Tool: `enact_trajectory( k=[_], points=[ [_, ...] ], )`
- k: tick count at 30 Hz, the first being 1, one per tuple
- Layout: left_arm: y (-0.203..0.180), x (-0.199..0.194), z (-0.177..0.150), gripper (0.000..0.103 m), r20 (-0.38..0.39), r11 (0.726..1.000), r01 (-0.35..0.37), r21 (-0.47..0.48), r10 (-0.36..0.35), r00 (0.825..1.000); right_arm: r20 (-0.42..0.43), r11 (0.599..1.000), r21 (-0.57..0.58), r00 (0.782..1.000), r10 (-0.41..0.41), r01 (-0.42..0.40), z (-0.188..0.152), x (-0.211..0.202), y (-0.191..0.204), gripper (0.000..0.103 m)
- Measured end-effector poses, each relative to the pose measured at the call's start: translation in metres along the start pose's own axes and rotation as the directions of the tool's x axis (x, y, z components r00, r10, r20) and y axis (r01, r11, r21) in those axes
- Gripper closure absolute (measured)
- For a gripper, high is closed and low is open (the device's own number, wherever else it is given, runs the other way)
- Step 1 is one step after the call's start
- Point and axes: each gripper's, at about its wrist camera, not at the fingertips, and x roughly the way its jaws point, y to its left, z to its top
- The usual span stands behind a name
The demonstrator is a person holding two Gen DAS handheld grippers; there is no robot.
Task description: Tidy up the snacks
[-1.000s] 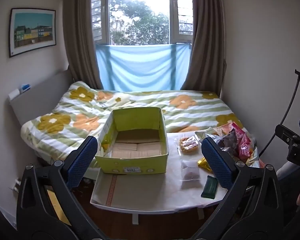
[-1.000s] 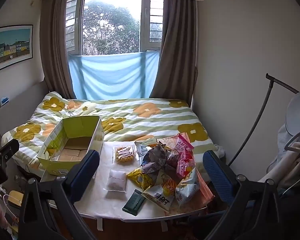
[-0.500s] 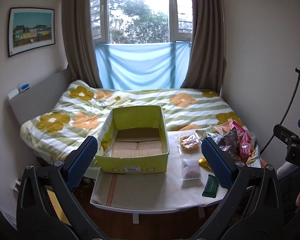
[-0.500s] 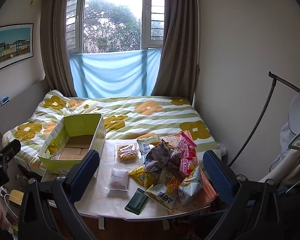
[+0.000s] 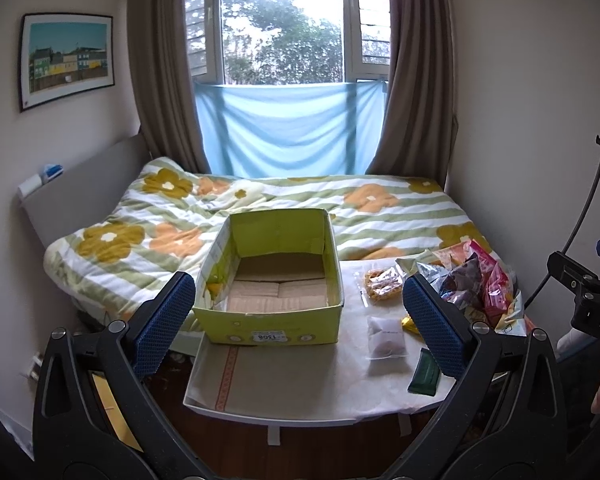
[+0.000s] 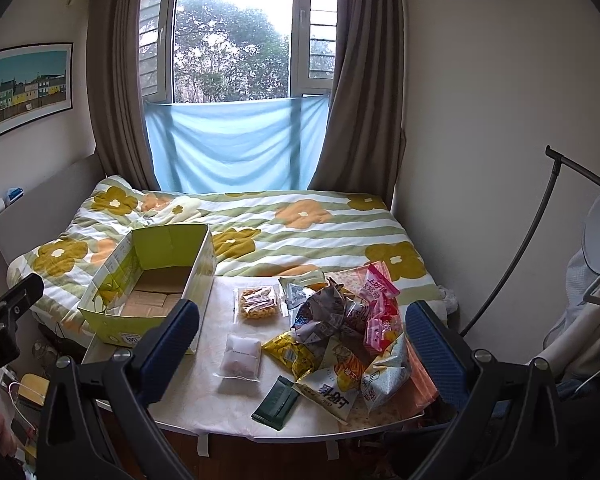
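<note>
An empty yellow-green cardboard box (image 5: pixel 268 312) (image 6: pixel 112 320) stands on the left of a small white table (image 5: pixel 292 384) (image 6: pixel 212 392). To its right lie a clear bag of golden snacks (image 6: pixel 257 303) (image 5: pixel 382 282), a white pouch (image 6: pixel 242 356) (image 5: pixel 386 336), a dark green packet (image 6: pixel 277 402) (image 5: pixel 424 372) and a heap of bright snack bags (image 6: pixel 348 336) (image 5: pixel 476 280). My left gripper (image 5: pixel 298 324) is open and empty, in front of the box. My right gripper (image 6: pixel 302 352) is open and empty, before the snack heap.
A bed with a flowered quilt (image 5: pixel 260 208) (image 6: pixel 300 224) lies right behind the table, under a curtained window. A lamp stand (image 6: pixel 540 240) and a white chair (image 6: pixel 596 320) are at the right. The floor left of the table holds cables and clutter (image 6: pixel 24 392).
Both grippers have drifted slightly closer to the table and a little left; the table's things sit a bit larger in view. Nothing on the table has moved.
</note>
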Motion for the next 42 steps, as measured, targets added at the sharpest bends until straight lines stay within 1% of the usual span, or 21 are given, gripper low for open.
enact_trajectory(
  k=[42],
  points=[
    [-0.0022,0.0078,0.0036,0.000,-0.006,1.000,0.012,0.003,-0.012,1.000,-0.009,1.000,0.003,1.000,-0.003,0.003,-0.0066,0.0048,0.0049,0.000]
  ],
)
